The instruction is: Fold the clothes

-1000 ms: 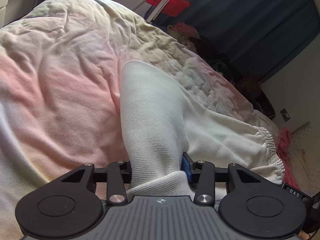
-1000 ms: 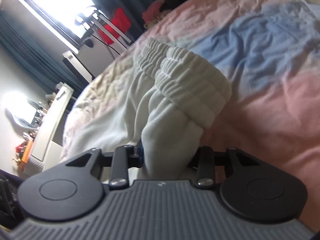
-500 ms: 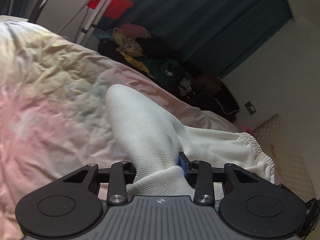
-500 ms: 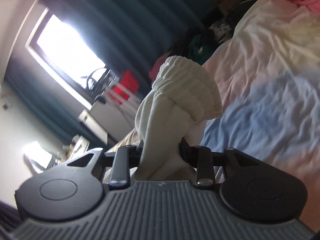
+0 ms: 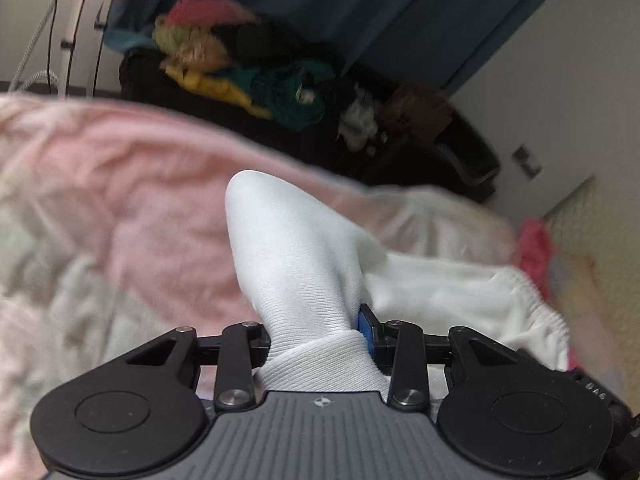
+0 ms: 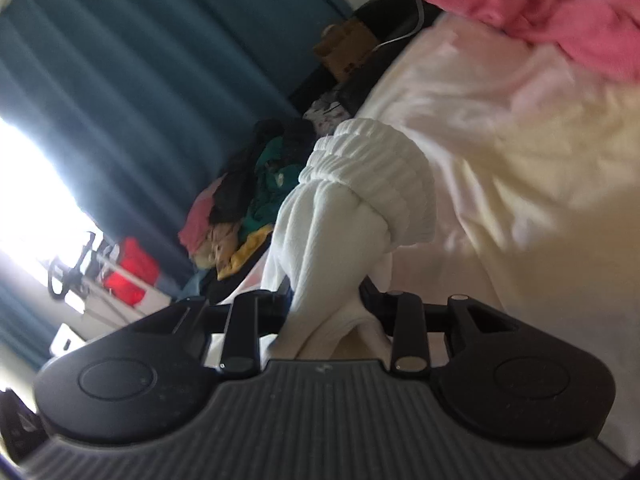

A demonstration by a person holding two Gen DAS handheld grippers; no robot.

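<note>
Left tongs [image 5: 316,330]: closed on a bunched ribbed section of the white garment [image 5: 304,264], which rises between the fingers and trails off toward a gathered elastic edge at the right. Right tongs [image 6: 324,312]: clamped on another bunched part of the same garment, its ribbed elastic band folded over above the fingers. The garment is held over the bed [image 6: 540,168], whose cover is pastel pink and cream. A pile of clothes [image 5: 256,76] lies beyond the bed, against dark blue curtains [image 6: 120,60].
</note>
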